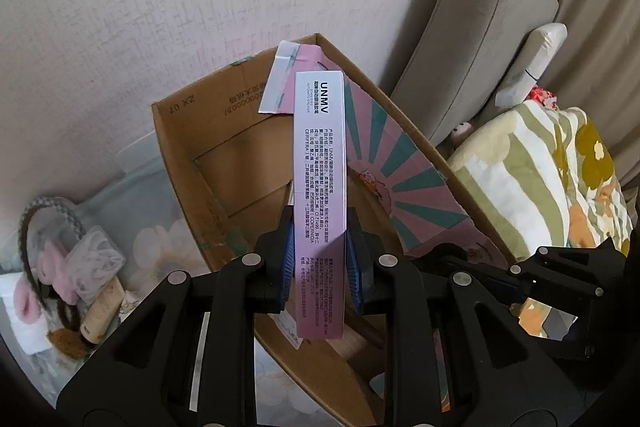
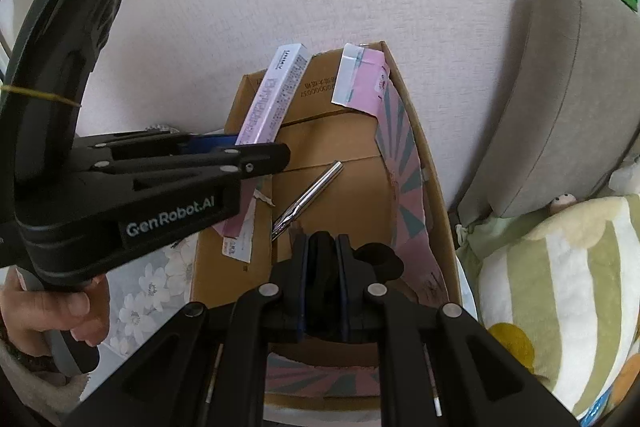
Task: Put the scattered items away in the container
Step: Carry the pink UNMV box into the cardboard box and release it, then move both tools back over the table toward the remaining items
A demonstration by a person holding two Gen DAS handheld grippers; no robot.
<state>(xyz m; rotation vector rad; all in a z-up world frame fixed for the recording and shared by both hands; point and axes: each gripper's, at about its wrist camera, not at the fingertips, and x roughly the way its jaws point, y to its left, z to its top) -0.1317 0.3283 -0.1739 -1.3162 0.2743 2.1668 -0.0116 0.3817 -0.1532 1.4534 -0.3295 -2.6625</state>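
Two boxes: slim glossy [image 1: 319,187], corrugated [image 1: 180,155].

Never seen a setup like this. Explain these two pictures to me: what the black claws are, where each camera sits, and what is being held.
No robot here: a person holds two hand-held grippers, each with a camera looking along its fingers. In the left camera's picture, the left gripper pinches a long pink UNMV box above an open cardboard box. In the right camera's picture, the right gripper is shut on a black item I cannot identify. A silver pen-like stick lies inside. Headbands lie beside the cardboard box.
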